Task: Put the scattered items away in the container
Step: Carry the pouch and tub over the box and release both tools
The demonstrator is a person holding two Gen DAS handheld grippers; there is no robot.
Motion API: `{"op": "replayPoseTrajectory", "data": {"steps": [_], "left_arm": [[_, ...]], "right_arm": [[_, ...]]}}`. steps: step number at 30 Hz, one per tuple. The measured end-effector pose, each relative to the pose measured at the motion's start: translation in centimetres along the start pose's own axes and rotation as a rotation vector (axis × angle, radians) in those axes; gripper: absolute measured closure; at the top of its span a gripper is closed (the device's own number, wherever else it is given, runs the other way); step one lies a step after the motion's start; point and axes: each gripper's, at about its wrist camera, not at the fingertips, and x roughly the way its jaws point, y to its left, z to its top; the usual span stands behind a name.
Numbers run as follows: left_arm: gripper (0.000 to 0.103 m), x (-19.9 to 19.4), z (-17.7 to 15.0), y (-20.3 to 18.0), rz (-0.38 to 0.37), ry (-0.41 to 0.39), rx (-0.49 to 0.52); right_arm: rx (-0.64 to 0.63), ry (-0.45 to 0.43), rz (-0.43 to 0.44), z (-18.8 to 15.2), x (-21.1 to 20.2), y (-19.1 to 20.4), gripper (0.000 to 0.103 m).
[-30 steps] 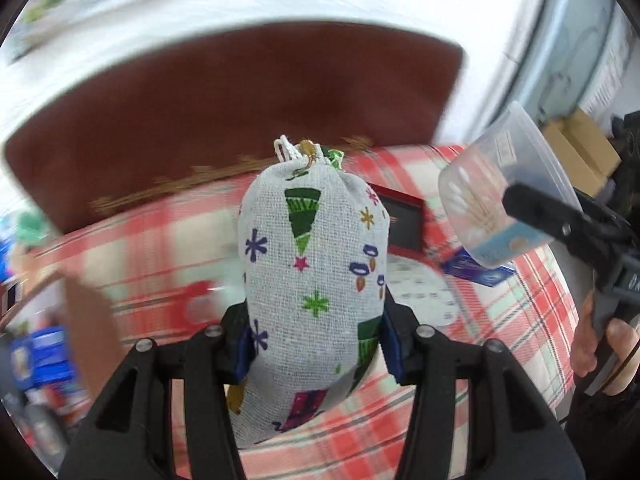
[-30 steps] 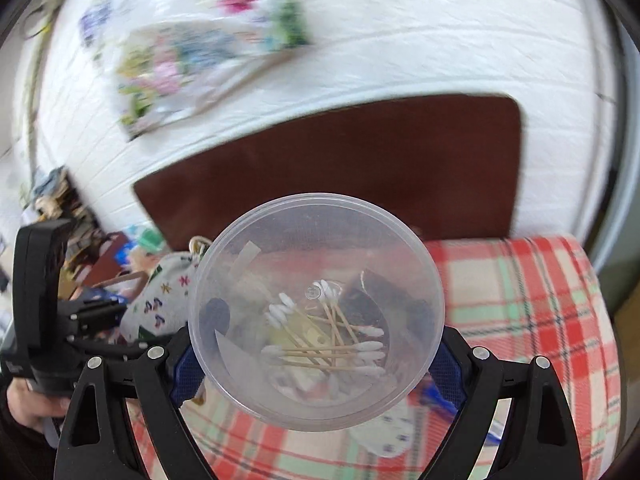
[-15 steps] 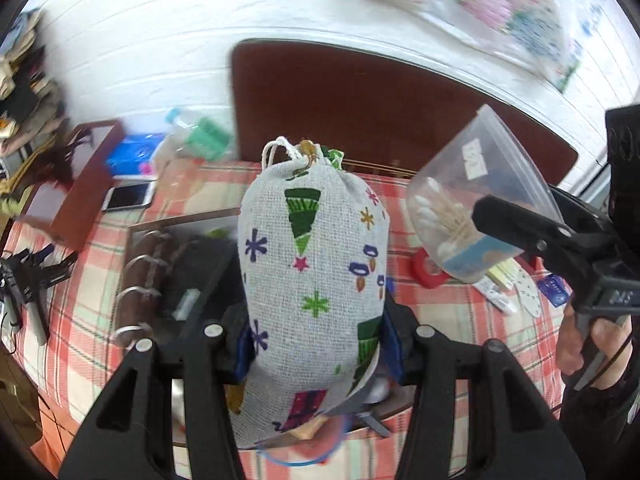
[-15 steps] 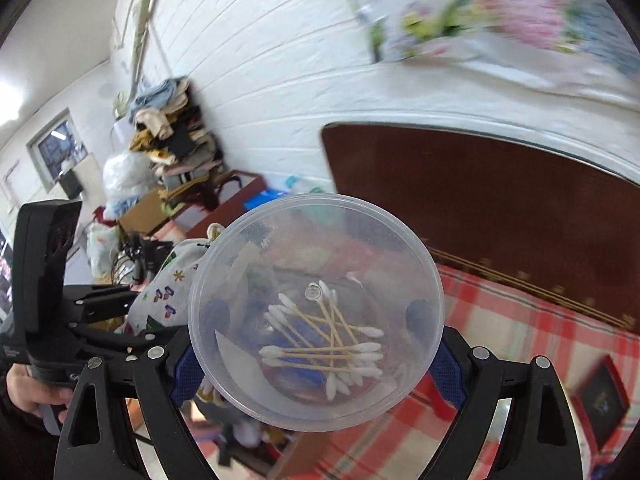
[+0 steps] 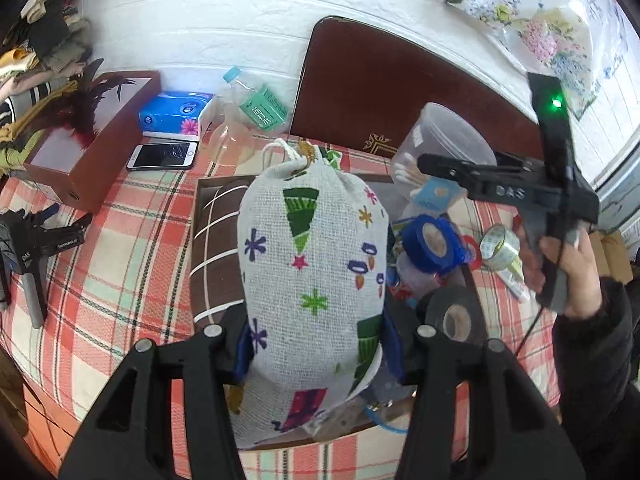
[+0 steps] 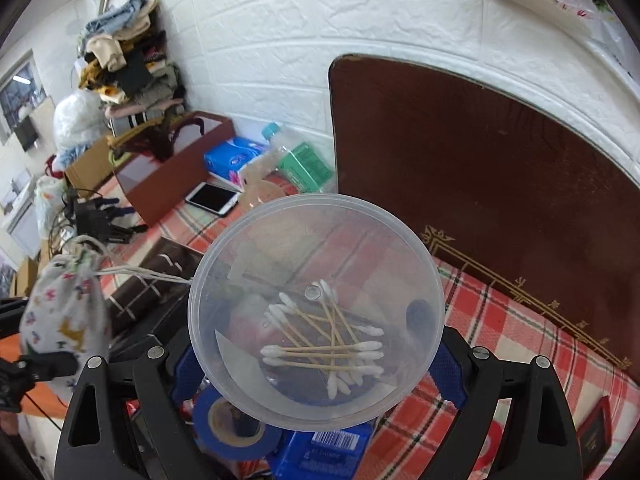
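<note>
My left gripper [image 5: 316, 344] is shut on a white drawstring pouch [image 5: 312, 264] printed with coloured shapes and holds it above a brown tray [image 5: 200, 200] on the plaid cloth. My right gripper [image 6: 316, 364] is shut on a clear plastic tub of cotton swabs [image 6: 316, 304], also held over the tray; the tub shows in the left wrist view [image 5: 440, 156]. The tray holds a brown striped item [image 5: 218, 248], a blue tape roll [image 5: 432, 244] and a black tape roll [image 5: 452, 312]. The pouch shows at the left of the right wrist view [image 6: 64, 316].
A clear tape roll [image 5: 500, 248] and a red ring lie right of the tray. A phone [image 5: 162, 156], tissue pack [image 5: 176, 114], water bottle [image 5: 256, 100] and brown box [image 5: 92, 140] sit at the back left. A spare gripper [image 5: 28, 248] lies at left. A dark headboard [image 6: 480, 152] stands behind.
Both grippers swung left with their loads, from over the right part of the cloth to above the tray. Both holds are unchanged.
</note>
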Motion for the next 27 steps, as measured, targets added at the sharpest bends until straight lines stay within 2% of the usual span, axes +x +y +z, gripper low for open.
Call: {"op": "replayPoseTrajectory", "data": {"steps": [2,6,10,12,14,17,21,23,27], "left_arm": [[0.052,-0.3,-0.6,0.1,0.014,0.006,0.029],[0.052,-0.5,-2.0,0.7,0.043,0.028,0.063],[0.05,0.1,-3.0,1.6,0.069,0.043,0.053],[0.045,0.8,-3.5,1.5,0.09,0.061,0.045],[0.03,1.6,-3.7,1.2,0.108,0.085,0.061],[0.026,2.1,-4.0,0.5,0.141,0.099,0.088],[0.022,1.8,-3.8,0.4,0.163,0.095,0.09],[0.013,1.7,-3.7,0.4,0.181,0.088,0.099],[0.012,1.9,-3.7,0.3,0.213,0.096,0.119]], "right_arm": [[-0.021,0.008,-0.039,-0.1,0.9,0.1,0.011],[-0.022,0.038,-0.055,-0.6,2.6,0.1,0.011],[-0.052,0.051,-0.084,-1.0,3.1,0.7,0.011],[-0.079,0.071,-0.114,-1.2,3.2,1.3,0.011],[-0.097,0.075,-0.141,-1.5,2.9,1.7,0.011],[-0.102,0.047,-0.164,-1.8,1.9,1.7,0.011],[-0.072,0.028,-0.118,-1.9,0.6,0.9,0.011],[-0.058,0.012,-0.093,-1.9,-0.1,0.6,0.011],[-0.025,0.036,-0.007,-1.6,-0.2,0.1,0.01]]}}
